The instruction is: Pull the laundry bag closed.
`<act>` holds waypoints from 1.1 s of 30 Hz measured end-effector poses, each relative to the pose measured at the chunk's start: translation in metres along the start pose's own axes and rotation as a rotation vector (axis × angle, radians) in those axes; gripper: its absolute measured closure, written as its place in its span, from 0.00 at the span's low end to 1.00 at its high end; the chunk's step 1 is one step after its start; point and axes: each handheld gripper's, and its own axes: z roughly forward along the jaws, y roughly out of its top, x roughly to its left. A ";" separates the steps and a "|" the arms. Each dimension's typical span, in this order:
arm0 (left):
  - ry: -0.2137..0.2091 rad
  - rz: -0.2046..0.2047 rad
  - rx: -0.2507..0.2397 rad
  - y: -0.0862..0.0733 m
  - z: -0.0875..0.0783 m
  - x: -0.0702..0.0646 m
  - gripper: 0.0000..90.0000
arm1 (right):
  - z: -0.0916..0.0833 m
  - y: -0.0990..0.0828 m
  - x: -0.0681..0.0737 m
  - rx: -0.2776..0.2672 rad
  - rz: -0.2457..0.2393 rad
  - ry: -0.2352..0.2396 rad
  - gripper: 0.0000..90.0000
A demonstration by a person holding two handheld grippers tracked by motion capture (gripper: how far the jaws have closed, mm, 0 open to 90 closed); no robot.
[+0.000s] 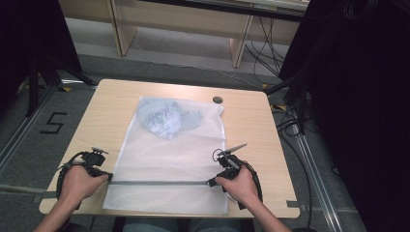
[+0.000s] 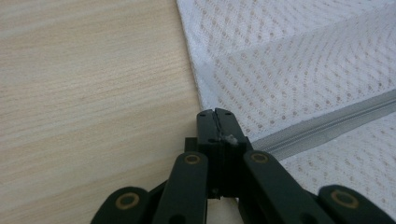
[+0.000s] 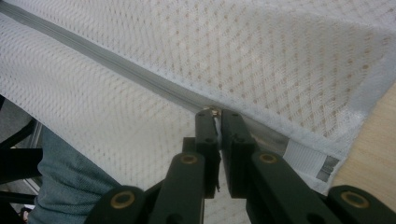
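A white mesh bag (image 1: 164, 159) lies flat on the wooden table (image 1: 251, 125), its near end hanging over the front edge. A blue-grey garment (image 1: 167, 118) is bunched inside its far end. A grey zipper (image 1: 159, 182) runs across the bag near the front. My left gripper (image 1: 110, 177) is shut on the bag's left edge at the zipper's end (image 2: 215, 112), with a bit of white fabric pinched between the jaws. My right gripper (image 1: 211, 182) is shut on the small metal zipper pull (image 3: 214, 111) at the right end of the zipper (image 3: 116, 65).
A small dark round disc (image 1: 218, 99) sits on the table beyond the bag's far right corner. A white label (image 3: 308, 161) is sewn at the bag's right edge. A knee in jeans (image 3: 65, 186) is under the overhanging mesh. Cables (image 1: 290, 121) lie right of the table.
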 end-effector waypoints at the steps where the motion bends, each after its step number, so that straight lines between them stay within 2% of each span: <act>1: -0.001 -0.001 0.000 0.000 0.000 0.000 1.00 | 0.000 0.000 -0.001 -0.007 -0.004 -0.002 0.96; 2: -0.001 -0.001 0.000 0.000 0.000 0.000 1.00 | -0.001 0.000 -0.002 0.012 -0.005 0.009 0.97; 4: -0.001 0.001 0.000 0.000 0.000 0.000 1.00 | -0.001 0.000 -0.003 -0.002 -0.024 0.005 0.97; 5: 0.001 0.001 0.001 0.000 0.000 0.000 1.00 | -0.001 0.000 -0.002 0.006 -0.005 0.003 0.96; 7: 0.000 0.000 0.000 0.000 0.000 0.000 1.00 | -0.001 0.000 -0.003 0.005 -0.005 0.003 0.96; 9: -0.001 0.000 -0.003 0.000 0.000 0.000 1.00 | -0.003 0.000 0.000 0.024 0.030 0.025 0.97; 10: -0.001 0.000 -0.004 0.000 0.000 0.000 1.00 | -0.003 0.000 -0.001 0.016 0.022 0.020 0.97; 11: -0.001 0.000 -0.003 0.000 0.000 0.000 1.00 | -0.002 0.000 -0.004 -0.009 -0.019 0.014 0.97; 13: 0.001 0.002 0.001 0.000 0.000 0.000 1.00 | -0.003 0.000 -0.004 -0.004 -0.009 0.012 0.97; 15: 0.000 0.001 0.001 0.000 0.000 0.000 1.00 | -0.003 0.000 -0.007 -0.016 -0.027 0.019 0.96; 16: -0.001 0.001 -0.002 0.000 0.000 0.000 1.00 | -0.005 -0.001 -0.003 0.008 0.027 0.021 0.97; 21: 0.000 0.002 0.001 0.000 0.000 0.000 1.00 | -0.008 -0.001 -0.005 0.019 0.033 0.025 0.97; 31: -0.001 -0.003 -0.006 0.000 0.000 0.000 1.00 | -0.011 -0.002 -0.009 0.002 0.043 0.014 0.96; 32: -0.001 -0.003 -0.006 0.000 0.000 0.000 1.00 | -0.011 -0.003 -0.007 0.009 0.071 0.031 0.97; 33: -0.001 -0.003 -0.006 0.000 0.000 0.000 1.00 | -0.010 -0.002 -0.011 -0.010 0.023 0.014 0.96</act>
